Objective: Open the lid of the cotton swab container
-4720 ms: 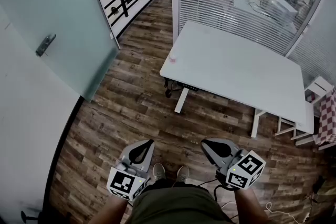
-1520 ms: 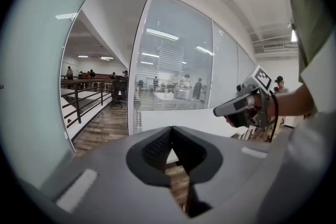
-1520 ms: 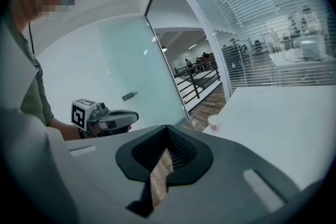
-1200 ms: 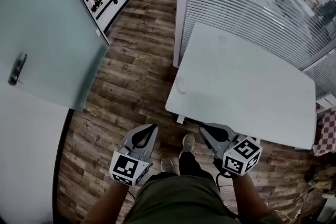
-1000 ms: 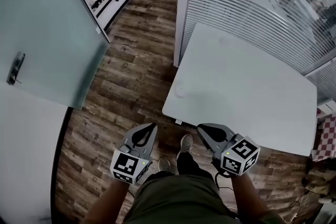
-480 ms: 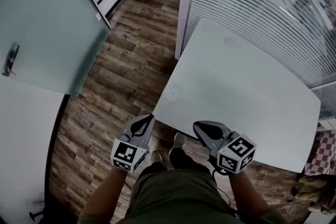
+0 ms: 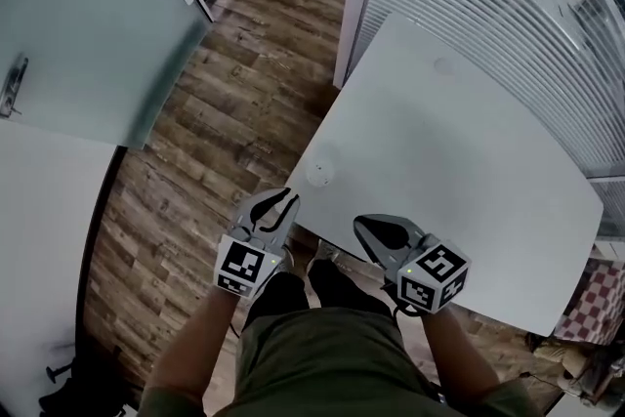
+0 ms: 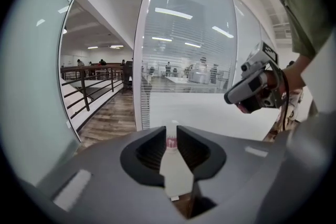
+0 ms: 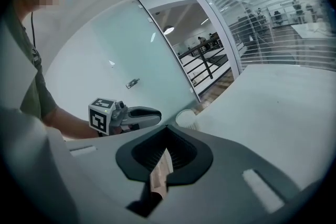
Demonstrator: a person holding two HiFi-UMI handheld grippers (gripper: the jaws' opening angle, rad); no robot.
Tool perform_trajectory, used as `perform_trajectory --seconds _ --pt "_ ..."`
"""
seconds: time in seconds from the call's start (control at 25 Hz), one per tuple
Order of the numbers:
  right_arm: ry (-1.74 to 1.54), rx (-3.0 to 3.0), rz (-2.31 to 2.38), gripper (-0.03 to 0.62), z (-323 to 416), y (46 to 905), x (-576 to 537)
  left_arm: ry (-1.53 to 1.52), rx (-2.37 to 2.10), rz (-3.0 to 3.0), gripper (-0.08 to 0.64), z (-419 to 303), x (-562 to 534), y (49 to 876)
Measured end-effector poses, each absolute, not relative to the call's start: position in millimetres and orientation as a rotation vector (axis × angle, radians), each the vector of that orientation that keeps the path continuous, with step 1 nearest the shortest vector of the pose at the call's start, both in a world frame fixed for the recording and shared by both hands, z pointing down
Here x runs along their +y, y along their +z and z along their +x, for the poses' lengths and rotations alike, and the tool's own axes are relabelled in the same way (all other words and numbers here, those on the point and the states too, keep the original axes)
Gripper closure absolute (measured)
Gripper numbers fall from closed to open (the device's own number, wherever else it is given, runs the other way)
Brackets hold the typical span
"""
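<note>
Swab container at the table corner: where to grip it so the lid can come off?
Probably the round side wall of the swab container, below the lid, coming in level over the table's near corner: it stands upright by that edge. The left gripper, fingers opening with nothing between them, points at it.

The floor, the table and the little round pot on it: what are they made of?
The floor looks like wood planks or wood-look laminate: brown grain and board seams show. The table looks smooth, matte white, maybe laminate or painted board. The little round pot near its corner looks like pale plastic, but it is too small to be sure.
</note>
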State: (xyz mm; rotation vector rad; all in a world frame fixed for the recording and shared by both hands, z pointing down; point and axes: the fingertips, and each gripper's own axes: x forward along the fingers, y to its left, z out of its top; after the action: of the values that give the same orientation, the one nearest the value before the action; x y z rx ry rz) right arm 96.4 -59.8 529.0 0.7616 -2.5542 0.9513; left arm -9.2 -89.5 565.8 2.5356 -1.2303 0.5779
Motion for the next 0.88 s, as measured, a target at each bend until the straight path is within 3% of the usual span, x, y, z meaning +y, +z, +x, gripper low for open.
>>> perform_trajectory --seconds 0.4,0.88 --pt "1.038 -2.488 0.779 0.583 107 567 -52 0.768 -0.996 2.617 0.339 9 -100 627" --pt "1.124 -2.46 0.87 0.583 101 593 -56 0.923 -0.764 2.811 0.279 28 -119 662"
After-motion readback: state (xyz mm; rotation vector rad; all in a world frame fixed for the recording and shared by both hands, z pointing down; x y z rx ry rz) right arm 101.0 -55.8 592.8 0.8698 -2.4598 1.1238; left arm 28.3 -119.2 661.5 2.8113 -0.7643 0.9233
